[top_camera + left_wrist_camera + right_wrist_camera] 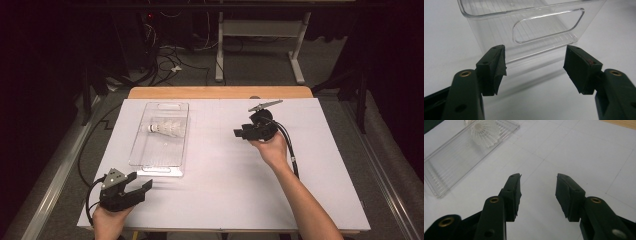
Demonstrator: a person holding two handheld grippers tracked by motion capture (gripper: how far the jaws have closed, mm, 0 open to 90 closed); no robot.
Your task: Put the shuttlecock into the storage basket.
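Note:
A clear plastic bin [135,147] lies on the white table cover, left of centre, with a white shuttlecock [165,128] lying inside near its far end. My left gripper [145,187] rests at the table's near left corner, open and empty, pointing at the bin's near end wall [499,30] with its handle slot. My right gripper [240,133] is held above the table right of centre, pointing left toward the bin, open with nothing between its jaws. In the right gripper view the shuttlecock [485,132] and the bin [446,167] lie off to the upper left.
White paper covers the table [300,170], with a wooden edge [220,92] showing at the back. Beyond it stand a desk frame [260,45] and cables on the dark floor. Each gripper trails a black cable [292,155].

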